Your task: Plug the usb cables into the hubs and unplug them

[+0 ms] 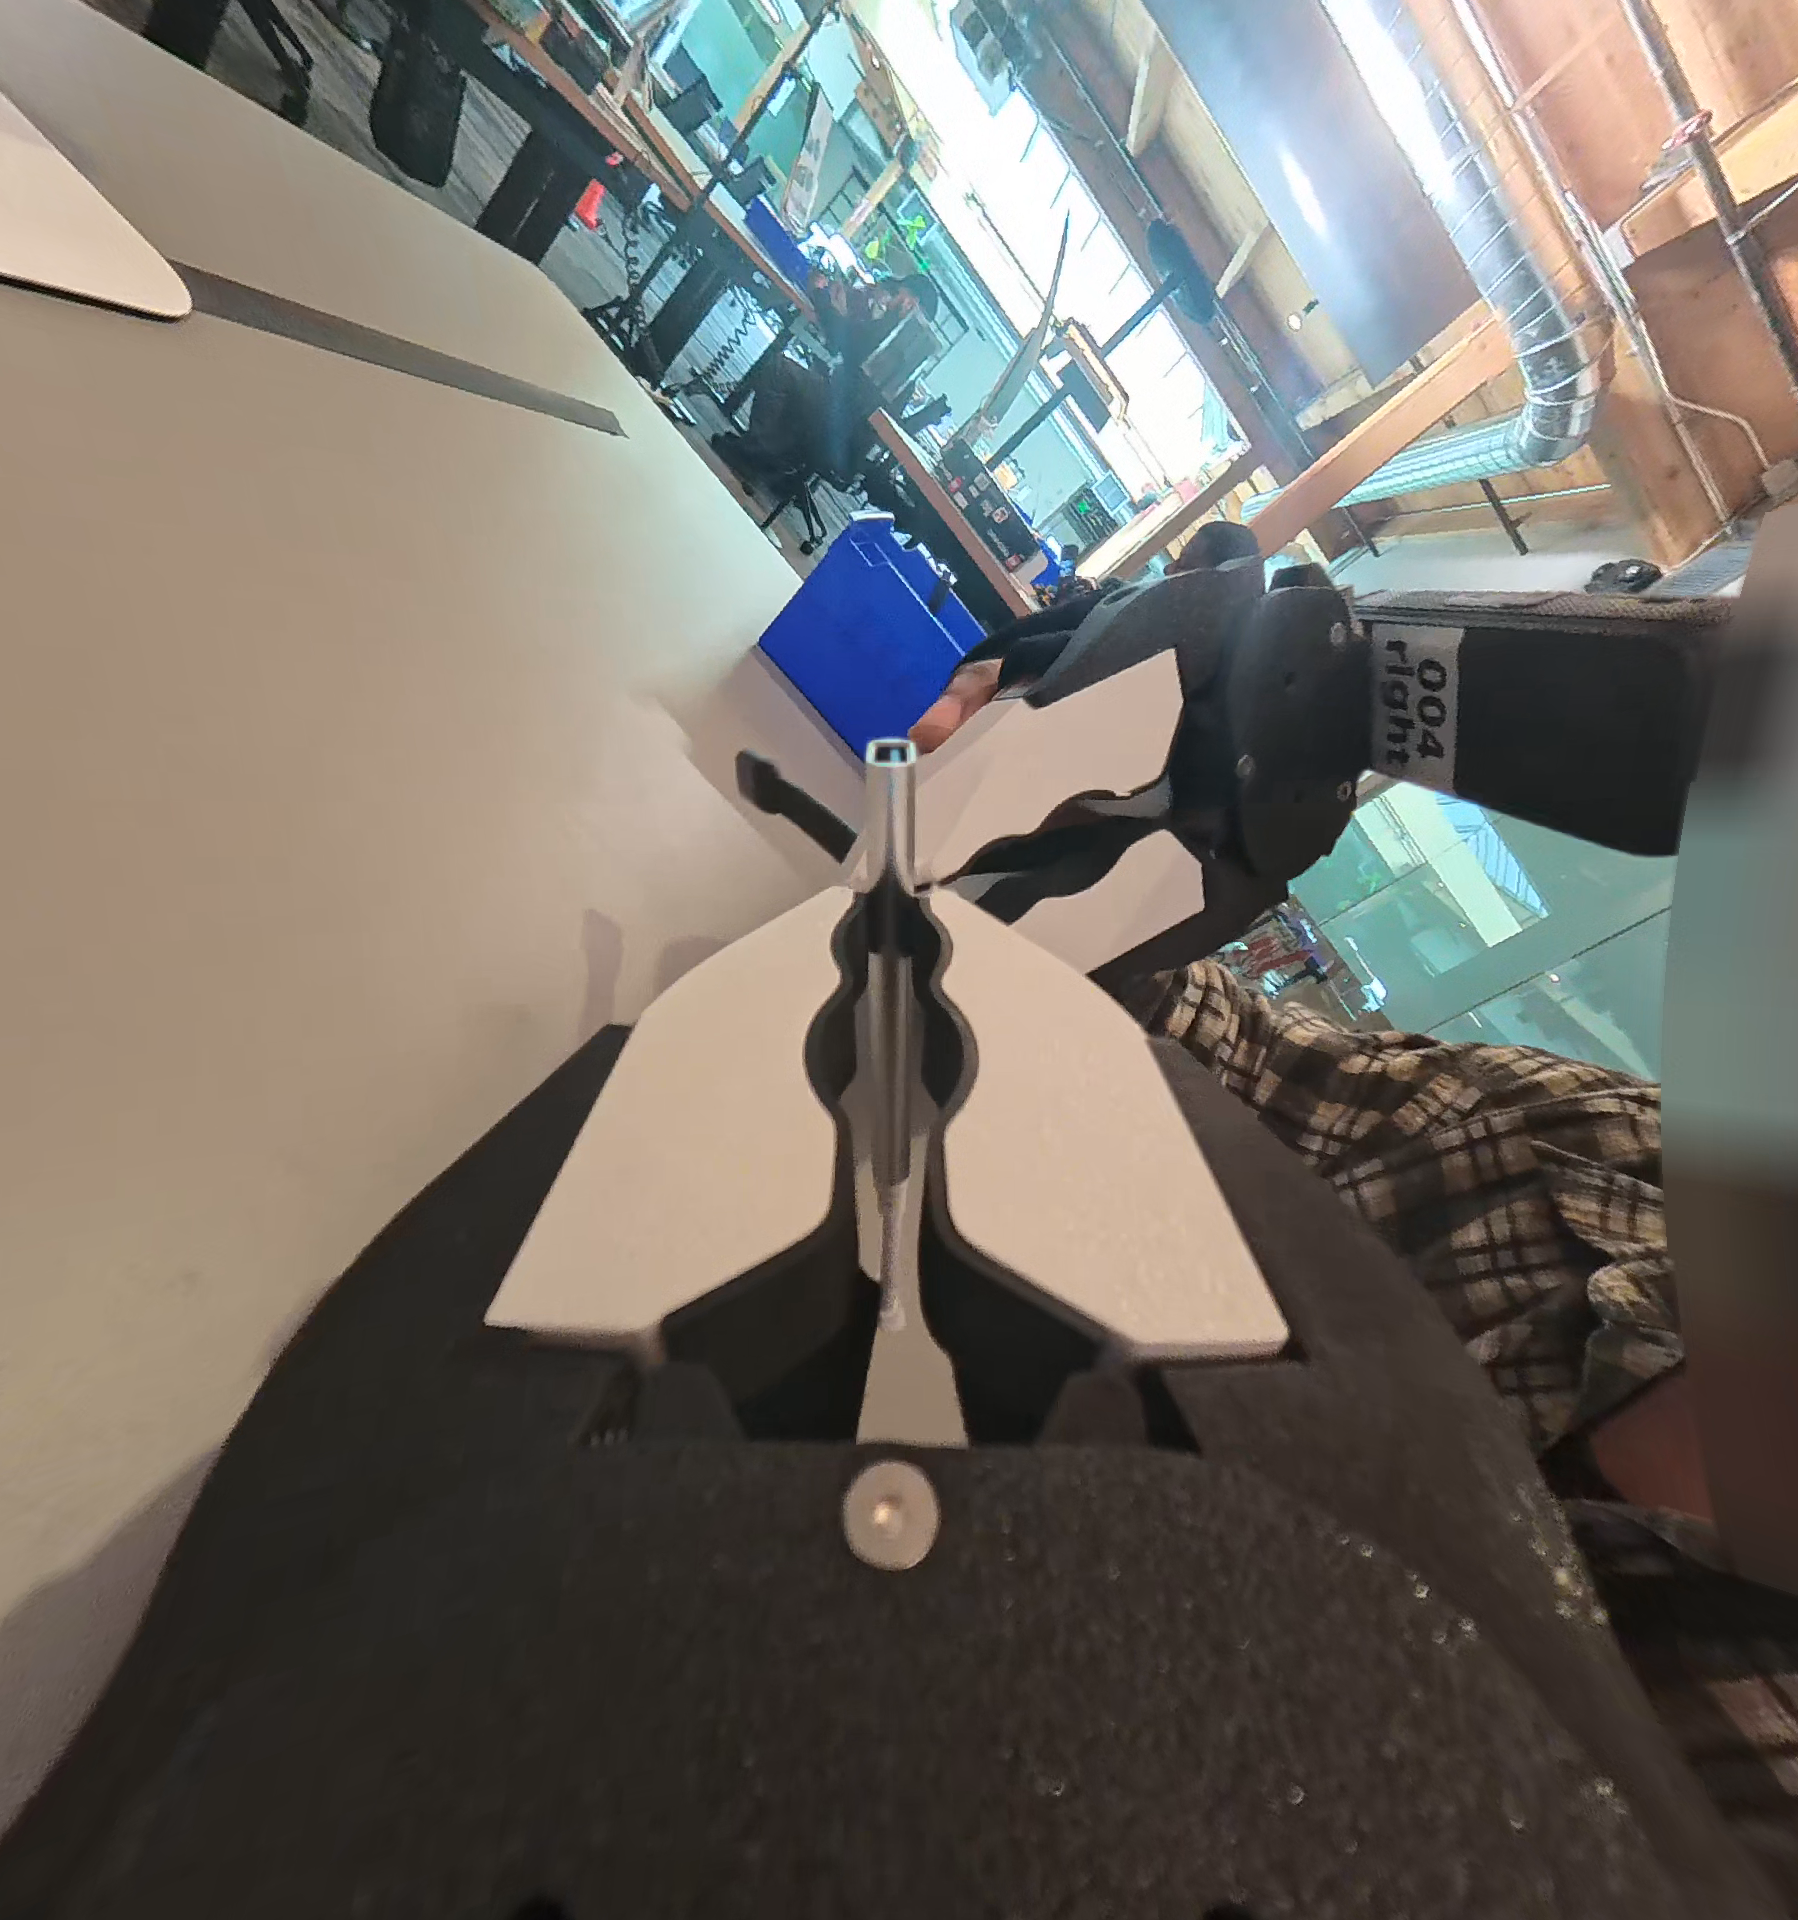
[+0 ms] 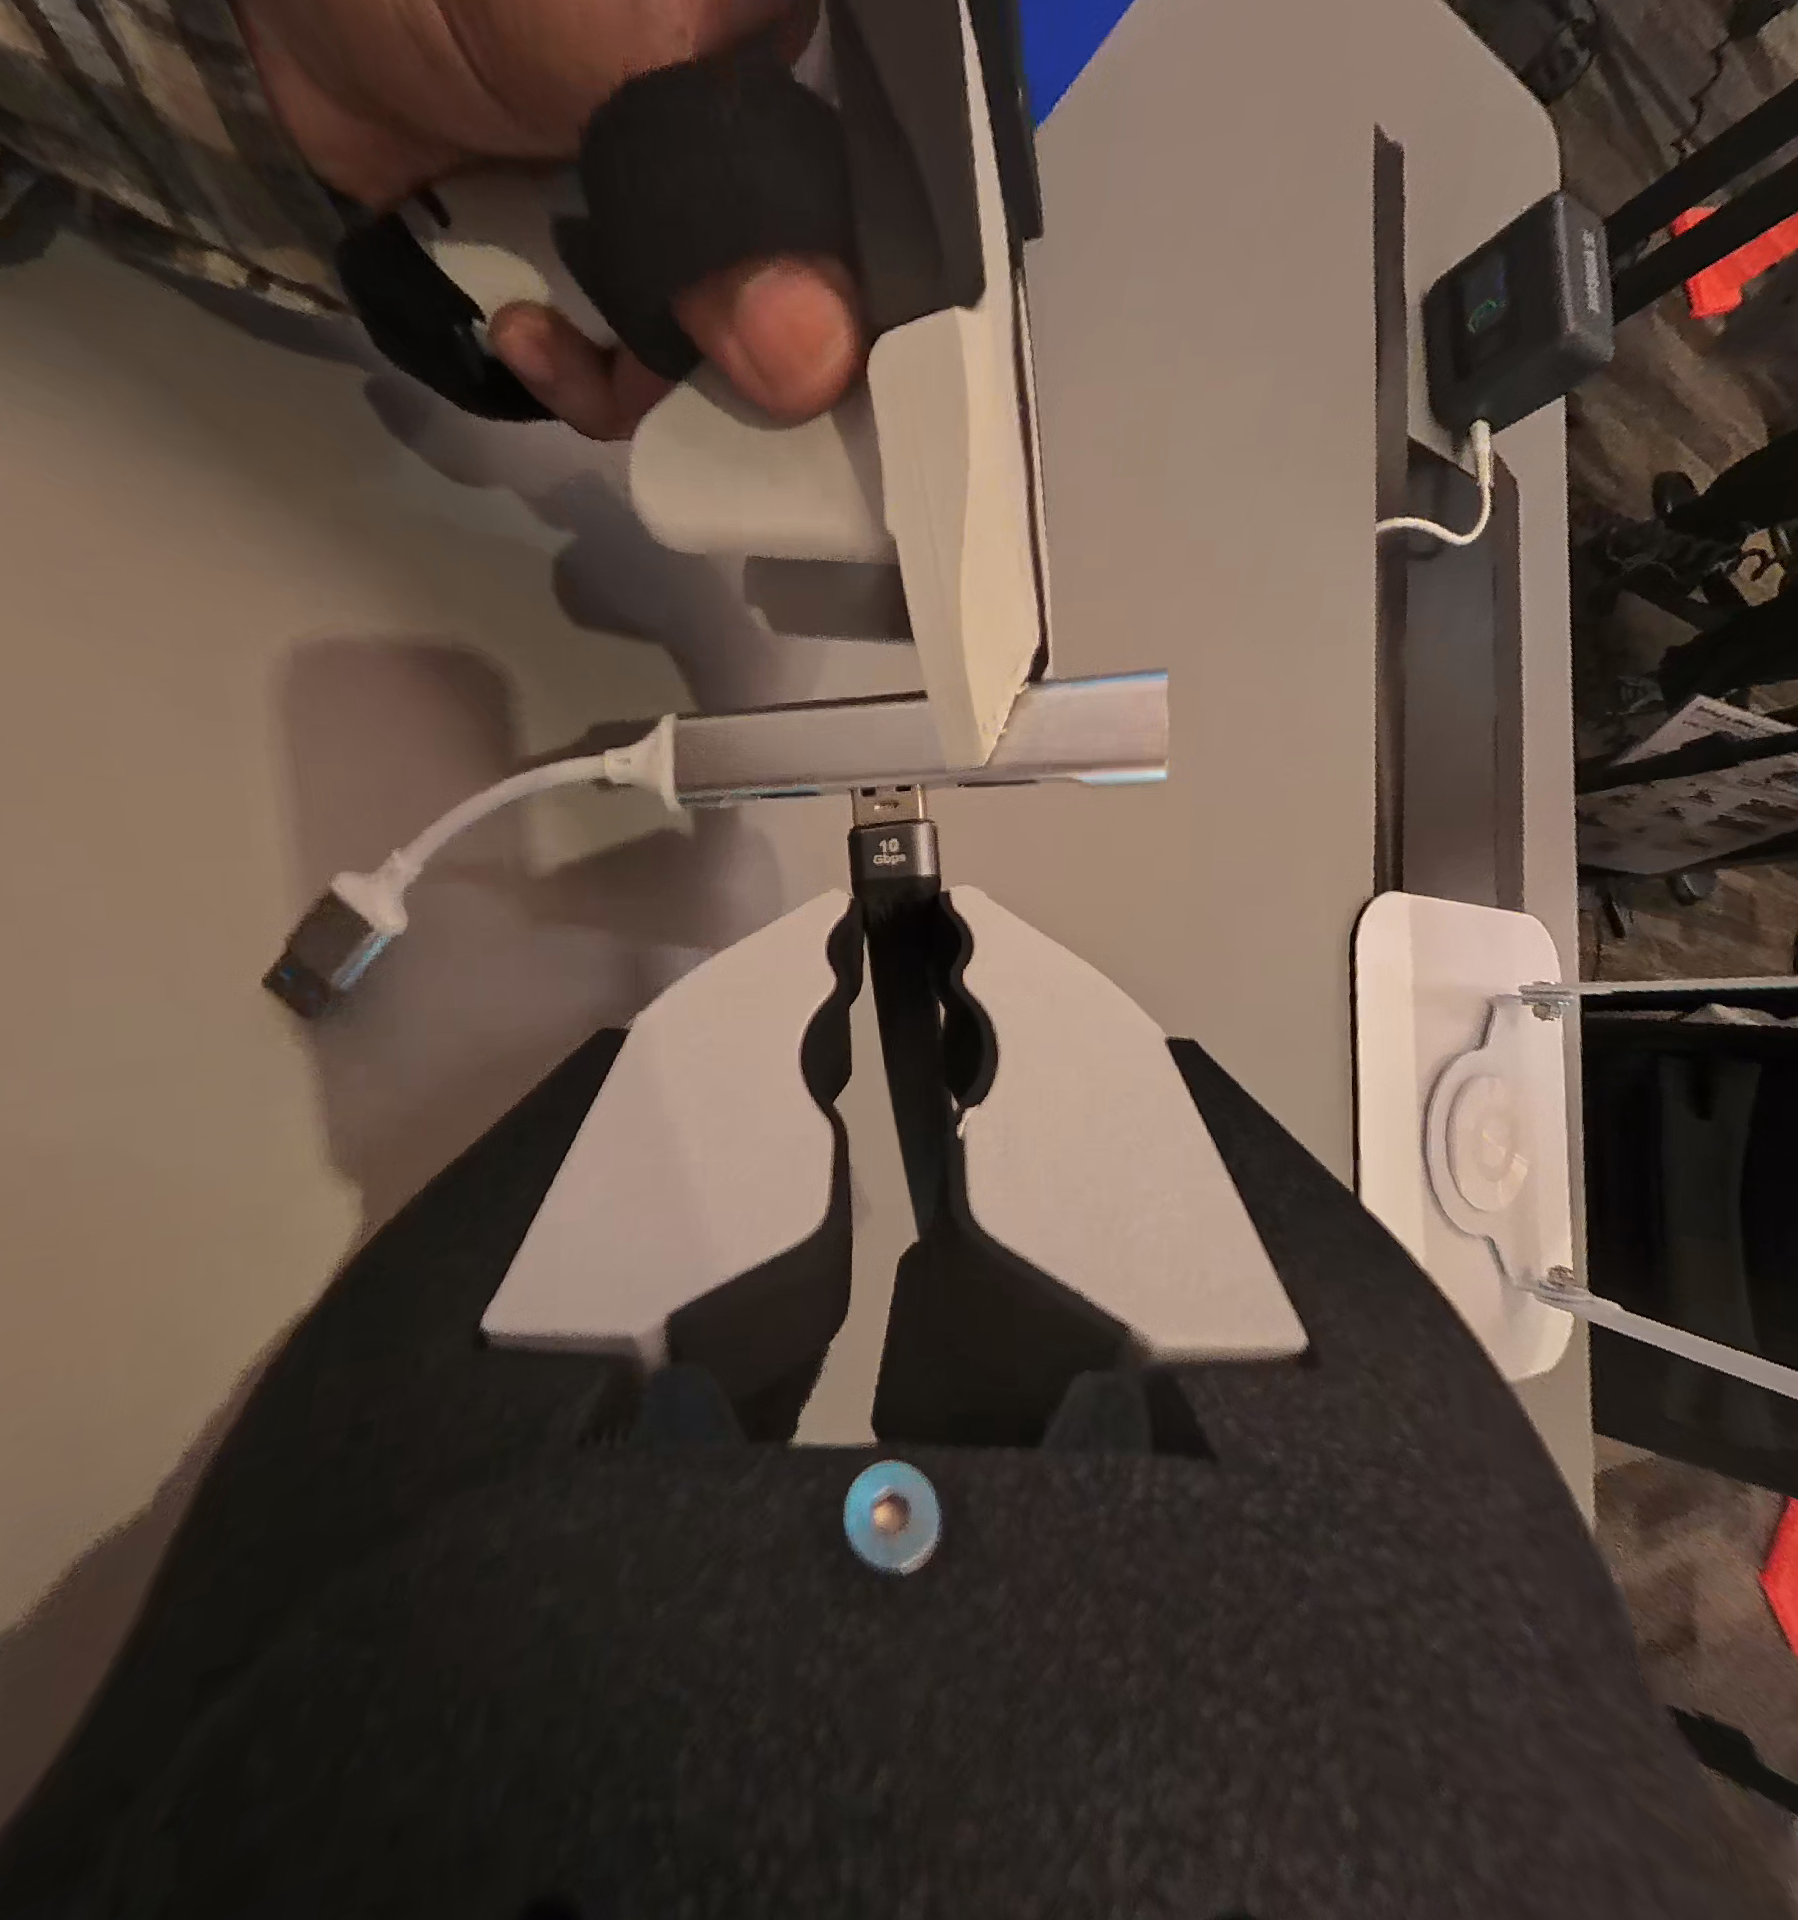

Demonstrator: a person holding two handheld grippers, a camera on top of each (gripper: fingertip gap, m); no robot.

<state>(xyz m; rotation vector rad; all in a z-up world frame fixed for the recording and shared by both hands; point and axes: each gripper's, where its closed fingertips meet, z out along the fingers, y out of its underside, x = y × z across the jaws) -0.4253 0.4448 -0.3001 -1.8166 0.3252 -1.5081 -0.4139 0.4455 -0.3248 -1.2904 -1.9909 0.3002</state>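
Note:
My left gripper (image 1: pixel 890 894) is shut on a slim silver USB hub (image 1: pixel 893 821), seen end-on between its white fingers. In the right wrist view the hub (image 2: pixel 822 743) lies crosswise, held by the left gripper's fingers (image 2: pixel 968 582), with its short white cable and grey plug (image 2: pixel 329 951) hanging left. My right gripper (image 2: pixel 900 904) is shut on a flat black USB cable (image 2: pixel 910 1049). The cable's grey plug (image 2: pixel 890 842) has its metal tip at the hub's side port, partly in. In the left wrist view the right gripper (image 1: pixel 936 888) meets the hub from the right.
The grey table (image 2: pixel 199 520) lies below both grippers. A white mount with a clear bracket (image 2: pixel 1456 1122) sits at the table's right edge, and a small black device (image 2: pixel 1518 301) with a white wire farther back. A blue box (image 1: pixel 853 644) stands beyond the table. A plaid sleeve (image 1: pixel 1446 1164) is at right.

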